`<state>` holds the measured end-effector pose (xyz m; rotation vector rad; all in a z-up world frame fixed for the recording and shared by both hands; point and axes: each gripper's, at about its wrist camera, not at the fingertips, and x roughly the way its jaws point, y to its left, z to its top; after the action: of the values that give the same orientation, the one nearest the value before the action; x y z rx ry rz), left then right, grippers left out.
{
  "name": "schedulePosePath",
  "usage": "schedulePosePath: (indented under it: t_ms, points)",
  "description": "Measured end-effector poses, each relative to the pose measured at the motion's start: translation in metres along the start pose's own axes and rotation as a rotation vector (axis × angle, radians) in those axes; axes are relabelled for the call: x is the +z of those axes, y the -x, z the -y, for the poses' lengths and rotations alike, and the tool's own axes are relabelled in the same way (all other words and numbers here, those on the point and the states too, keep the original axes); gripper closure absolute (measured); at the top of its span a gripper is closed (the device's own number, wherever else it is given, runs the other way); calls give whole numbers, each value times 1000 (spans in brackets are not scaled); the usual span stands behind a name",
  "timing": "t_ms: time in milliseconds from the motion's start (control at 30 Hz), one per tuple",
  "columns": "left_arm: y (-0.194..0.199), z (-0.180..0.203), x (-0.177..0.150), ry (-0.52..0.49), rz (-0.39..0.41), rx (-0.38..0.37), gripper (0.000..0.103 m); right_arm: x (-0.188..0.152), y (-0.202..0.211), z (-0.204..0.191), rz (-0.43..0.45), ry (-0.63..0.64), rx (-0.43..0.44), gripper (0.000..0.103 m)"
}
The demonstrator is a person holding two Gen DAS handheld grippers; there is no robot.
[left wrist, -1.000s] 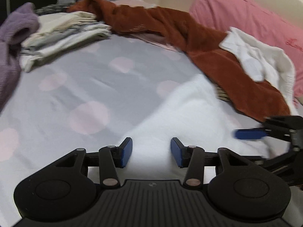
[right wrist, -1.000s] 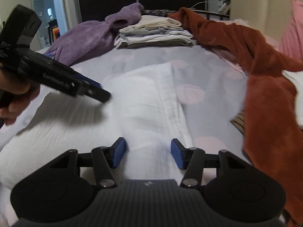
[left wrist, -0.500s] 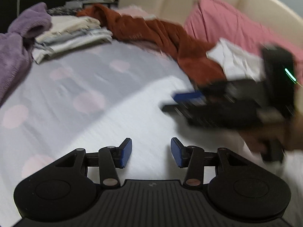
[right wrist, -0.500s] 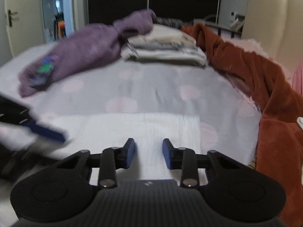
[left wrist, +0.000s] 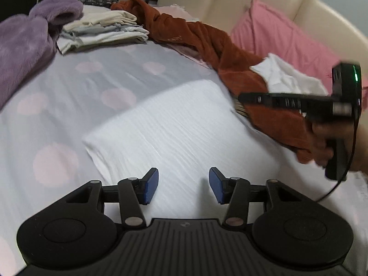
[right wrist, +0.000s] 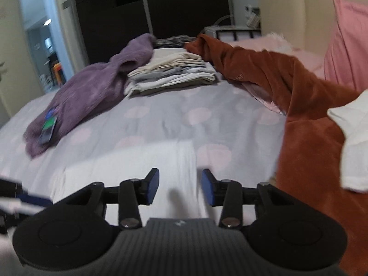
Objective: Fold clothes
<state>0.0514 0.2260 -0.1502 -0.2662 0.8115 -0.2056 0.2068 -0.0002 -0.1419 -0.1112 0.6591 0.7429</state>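
White cloth [left wrist: 179, 124] lies folded mid-bed [left wrist: 96, 85]. Left gripper [left wrist: 183, 185] and right gripper [right wrist: 180, 186] hover over it, jaws opening, empty (a careless regrasp risks pinching one layer, undoing the fold).

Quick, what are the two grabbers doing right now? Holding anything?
Left gripper: opening, nothing between its fingers, over the folded white cloth.
Right gripper: opening, holding nothing.

A bed [right wrist: 184, 115] in a lilac sheet with pale pink dots fills the room. A cream padded headboard [left wrist: 230, 4] backs a pink pillow [left wrist: 276, 36]. Beyond stand a dark wardrobe [right wrist: 161, 11] and a lit doorway [right wrist: 39, 46].
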Motion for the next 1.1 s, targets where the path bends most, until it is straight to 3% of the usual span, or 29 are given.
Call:
schedulePosePath:
  t_ms: [100, 200, 367, 500, 567, 667, 800, 1100]
  points:
    - [8, 21, -23, -81, -10, 11, 57, -29, 21, -17, -22, 114, 0, 52]
    - [7, 37, -44, -136, -56, 19, 56, -62, 28, -26, -134, 209, -15, 49]
    - [28, 43, -60, -146, -34, 10, 56, -86, 54, 0, -170, 133, -39, 48]
    - [45, 23, -59, -3, -20, 29, 53, -81, 73, 13, -150, 33, -65, 40]
    - [47, 11, -58, 79, -36, 75, 52, -75, 78, 13, -154, -8, -75, 33]
    - [41, -2, -52, 182, -79, 161, 52, -62, 75, -1, -186, -47, -81, 32]
    - [29, -11, -39, 266, -134, 149, 52, -54, 70, -17, -222, -112, -30, 28]
    - [7, -23, -38, 342, -153, 123, 52, -12, 65, -33, -294, 38, -54, 26]
